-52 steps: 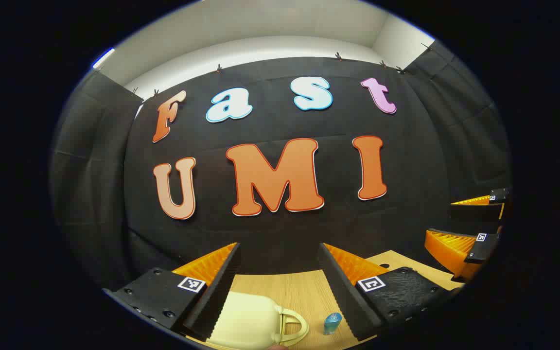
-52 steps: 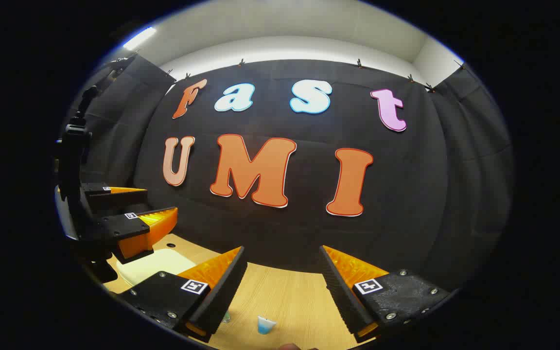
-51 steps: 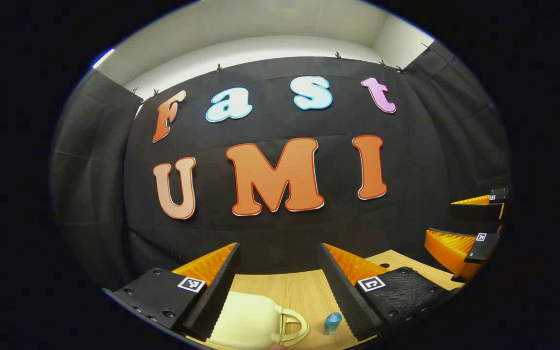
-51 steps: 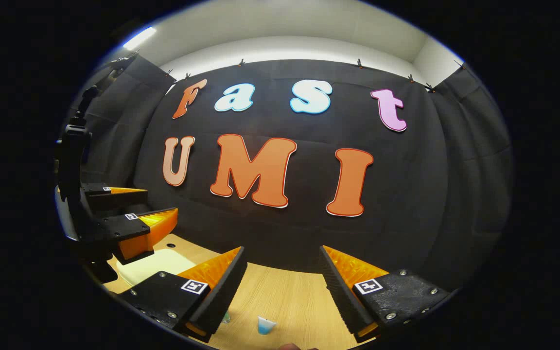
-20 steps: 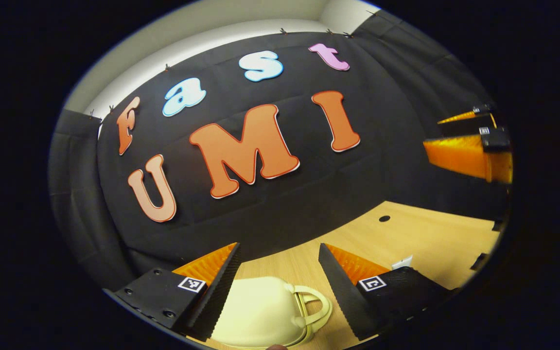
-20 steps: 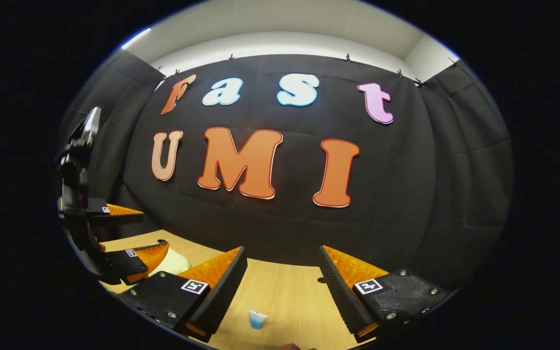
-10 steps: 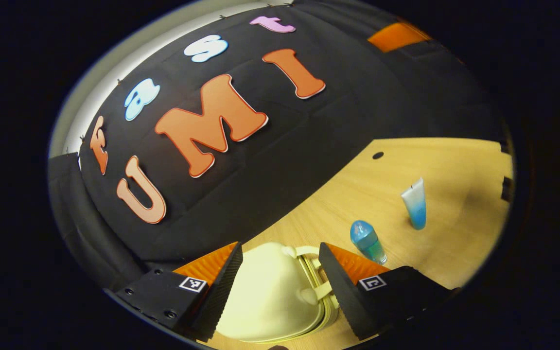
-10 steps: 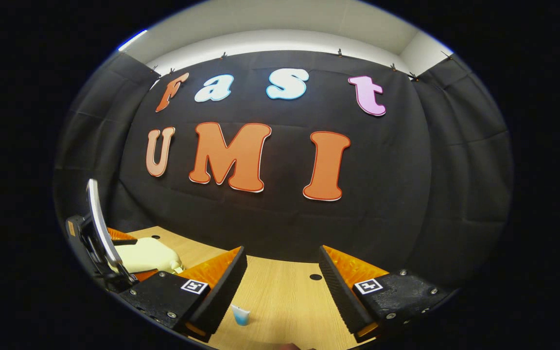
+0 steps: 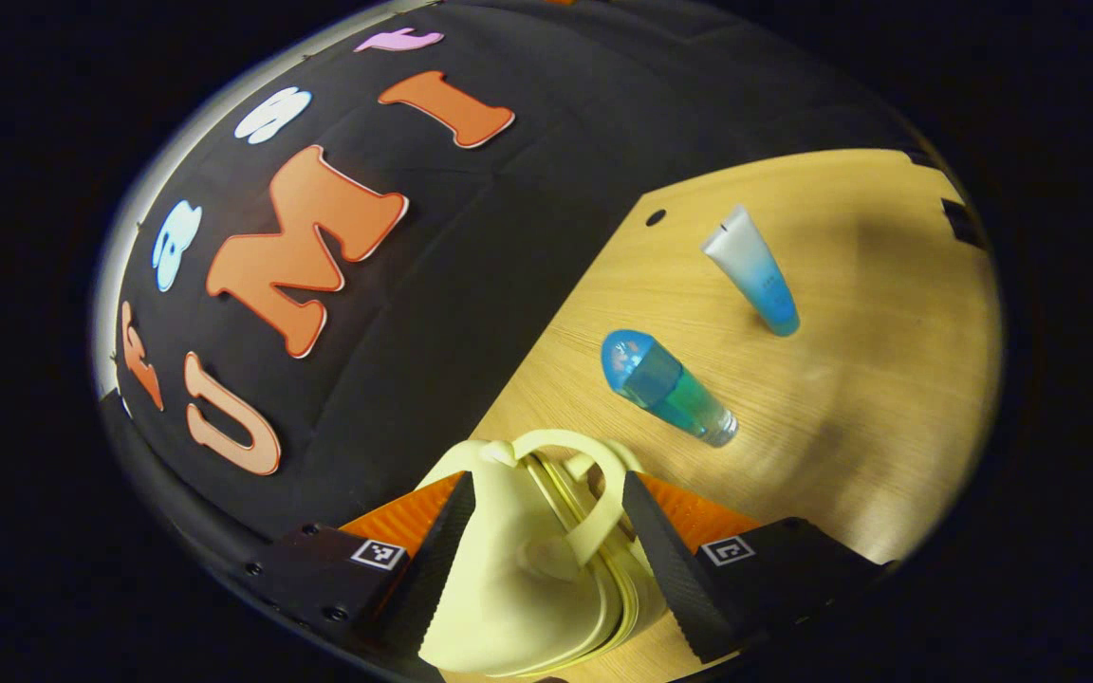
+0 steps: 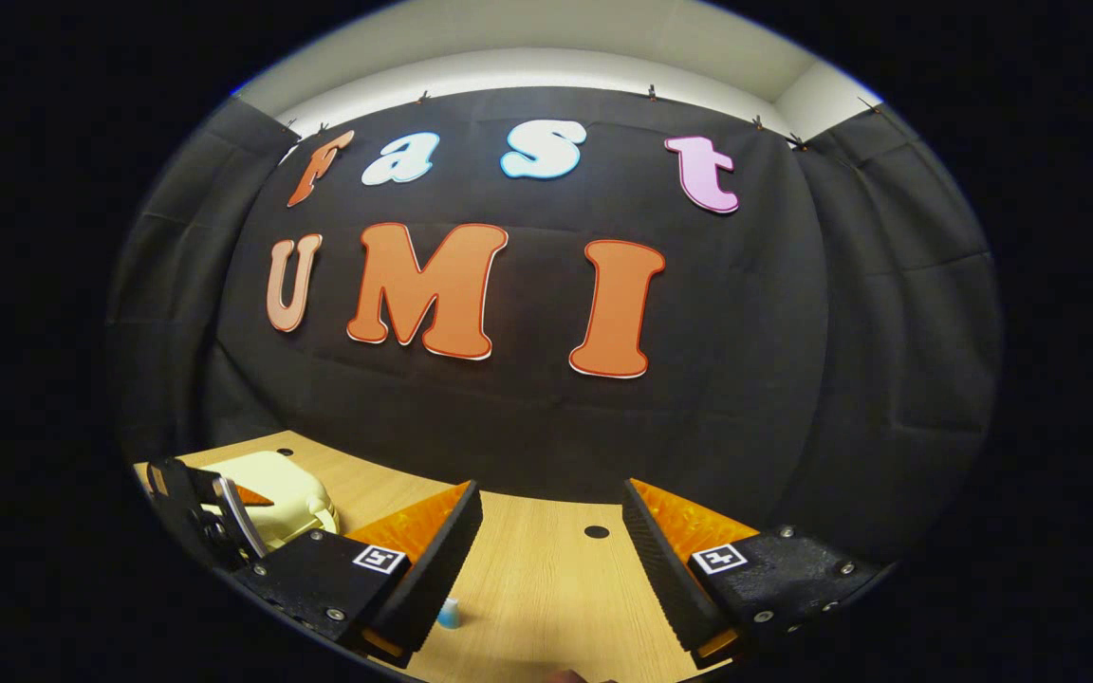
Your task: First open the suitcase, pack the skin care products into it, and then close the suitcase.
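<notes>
Compared with half a second ago, the left gripper [image 9: 546,526] has tipped further downward and rolled, so that in the left gripper view the wooden table [image 9: 850,398] now takes up the whole 3 o'clock side and the booth wall has swung toward 10 o'clock. Its fingers stand wide apart, straddling the handle end of the pale yellow suitcase [image 9: 518,588], which has risen from the 6 o'clock edge to sit between them; whether either finger touches the shell cannot be told. The suitcase is closed. Beyond it, toward 1 o'clock, the blue-green bottle [image 9: 668,389] lies on its side on the table, and farther out the blue-and-white tube [image 9: 753,272] lies near it but apart; both appear larger and higher than before.

In the right gripper view, the right gripper [image 10: 551,526] is wide, with nothing between its fingers, above the table [image 10: 546,588]. The suitcase [image 10: 276,493] sits at 8 o'clock with the left gripper [image 10: 224,517] upon it, lower than earlier. A small blue piece of a skin care product [image 10: 448,617] shows at 6 o'clock, partly hidden by a finger.
</notes>
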